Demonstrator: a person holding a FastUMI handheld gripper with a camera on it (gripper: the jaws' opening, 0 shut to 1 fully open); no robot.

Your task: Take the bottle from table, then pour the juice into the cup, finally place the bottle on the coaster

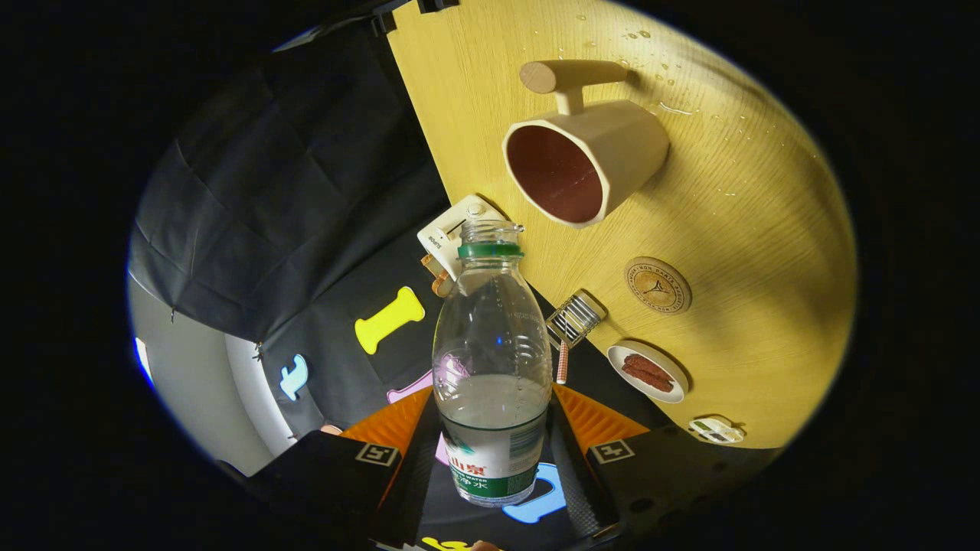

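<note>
Hand-held gripper [494, 451] clamping green-labelled bottle [491, 360], "WATER" legible, cup [589, 157] beyond

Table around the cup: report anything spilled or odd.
Water droplets lie scattered on the table beside the cup, so some liquid has splashed out. The hand-held gripper is shut on the uncapped bottle.

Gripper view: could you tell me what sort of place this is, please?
Probably a staged recording booth, not a home: black cloth wall, one wooden table with a cup and coaster, and the gripper holding a bottle.
</note>
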